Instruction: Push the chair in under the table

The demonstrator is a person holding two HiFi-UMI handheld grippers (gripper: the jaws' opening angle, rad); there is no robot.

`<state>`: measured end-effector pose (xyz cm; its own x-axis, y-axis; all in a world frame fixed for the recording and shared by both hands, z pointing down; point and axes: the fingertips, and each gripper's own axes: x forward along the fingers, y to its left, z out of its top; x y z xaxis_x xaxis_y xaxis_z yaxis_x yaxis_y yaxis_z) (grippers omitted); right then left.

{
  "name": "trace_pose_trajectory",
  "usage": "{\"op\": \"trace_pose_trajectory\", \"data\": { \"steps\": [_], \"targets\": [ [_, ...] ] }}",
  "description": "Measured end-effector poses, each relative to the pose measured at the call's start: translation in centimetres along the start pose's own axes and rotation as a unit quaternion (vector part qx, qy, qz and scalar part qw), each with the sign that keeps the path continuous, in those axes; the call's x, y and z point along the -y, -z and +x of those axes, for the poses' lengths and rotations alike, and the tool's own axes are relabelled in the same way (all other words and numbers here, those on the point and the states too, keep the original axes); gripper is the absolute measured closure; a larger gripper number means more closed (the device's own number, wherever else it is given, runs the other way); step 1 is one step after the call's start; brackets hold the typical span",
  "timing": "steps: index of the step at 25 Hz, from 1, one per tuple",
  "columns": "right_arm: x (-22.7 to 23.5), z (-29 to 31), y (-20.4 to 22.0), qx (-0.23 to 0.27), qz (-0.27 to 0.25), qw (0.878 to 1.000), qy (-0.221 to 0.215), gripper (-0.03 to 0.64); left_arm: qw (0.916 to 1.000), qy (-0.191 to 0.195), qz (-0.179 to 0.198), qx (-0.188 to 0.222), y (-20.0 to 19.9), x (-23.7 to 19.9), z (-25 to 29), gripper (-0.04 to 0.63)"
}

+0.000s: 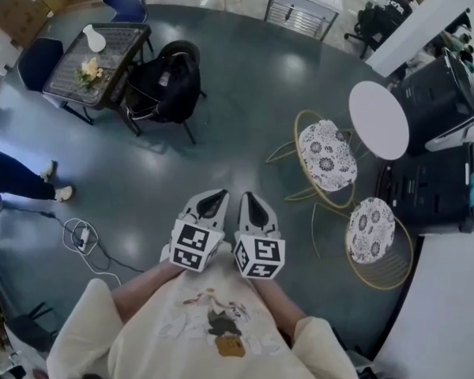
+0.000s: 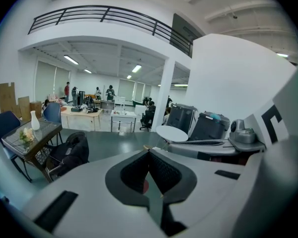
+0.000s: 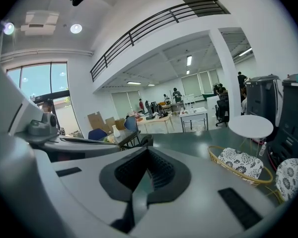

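Two gold-wire chairs with patterned cushions stand by a round white table at the right: one close beside the table, the other nearer me. In the right gripper view the table and the first chair lie ahead to the right. My left gripper and right gripper are side by side in front of my chest, well left of the chairs and touching nothing. Both are shut and empty, as the left gripper and right gripper views show.
At the far left a dark table carries a vase and flowers, with a chair bearing a black bag beside it. Black machines stand behind the white table. A cable lies on the floor at left, near a person's legs.
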<state>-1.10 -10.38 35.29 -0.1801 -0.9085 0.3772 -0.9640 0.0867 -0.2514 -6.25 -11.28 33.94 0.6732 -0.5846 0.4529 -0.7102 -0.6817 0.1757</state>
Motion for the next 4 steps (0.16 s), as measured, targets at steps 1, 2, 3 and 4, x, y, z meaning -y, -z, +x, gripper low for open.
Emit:
{"op": "trace_pose_trajectory", "data": {
  "steps": [1, 2, 3, 4],
  "targets": [
    [-0.07, 0.06, -0.06, 0.0, -0.002, 1.0, -0.001, 0.609, 1.0, -0.001, 0.0, 0.0, 0.0, -0.06, -0.02, 0.586],
    [-0.14, 0.12, -0.12, 0.001, -0.003, 1.0, -0.002, 0.609, 1.0, -0.002, 0.0, 0.0, 0.0, -0.14, -0.03, 0.587],
    [-0.21, 0.2, -0.19, 0.001, -0.005, 1.0, -0.003, 0.609, 1.0, -0.003, -0.001, 0.001, -0.01, -0.22, -0.03, 0.587],
    [-0.28, 0.27, -0.26, 0.001, -0.007, 1.0, -0.004, 0.609, 1.0, -0.004, -0.001, 0.002, -0.02, -0.31, -0.04, 0.587]
  ]
}}
